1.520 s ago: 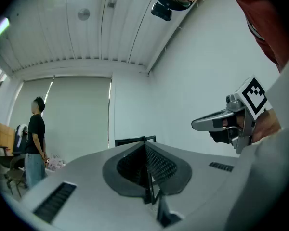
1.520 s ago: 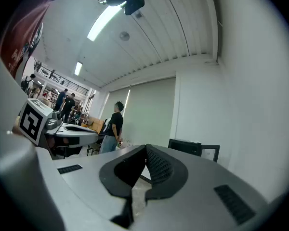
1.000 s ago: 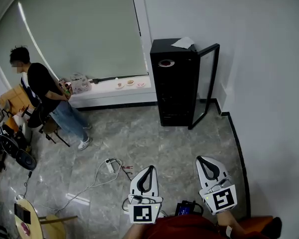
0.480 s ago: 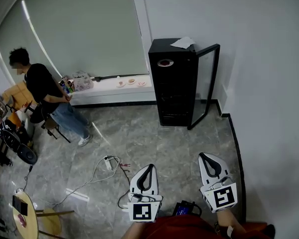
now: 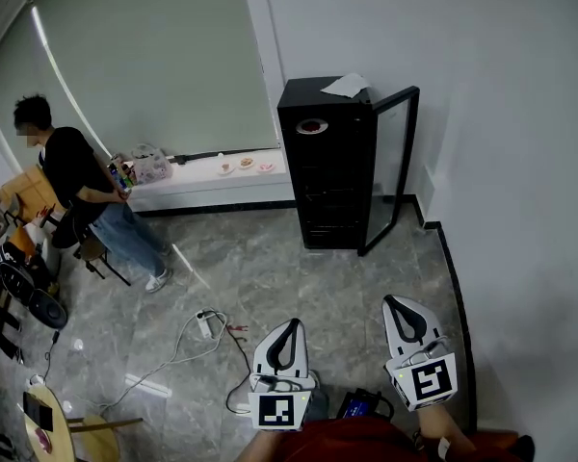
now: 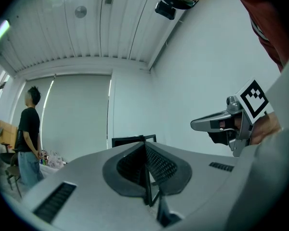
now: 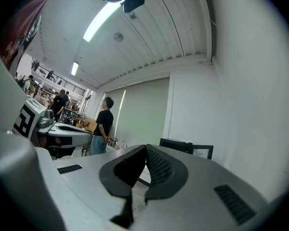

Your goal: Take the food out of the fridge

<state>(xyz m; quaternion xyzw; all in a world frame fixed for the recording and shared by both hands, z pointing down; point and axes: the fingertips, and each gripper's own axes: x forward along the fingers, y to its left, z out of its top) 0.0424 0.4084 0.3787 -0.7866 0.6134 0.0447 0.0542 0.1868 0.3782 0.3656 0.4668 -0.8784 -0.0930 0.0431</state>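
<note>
Black fridge [image 5: 323, 176], door [image 5: 395, 94] open; shelf contents too dark to tell.

Floor [image 5: 308, 277] is lying bare up to the fridge [image 5: 318, 176]. Its door [image 5: 393, 166] is standing open, crowding the right wall side. Corded power strip [image 5: 205, 323] is sprawling left; person [image 5: 77, 186] is standing well left.

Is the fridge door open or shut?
Open. The door stands swung out at the right side of the fridge, showing its dark inside.
</note>
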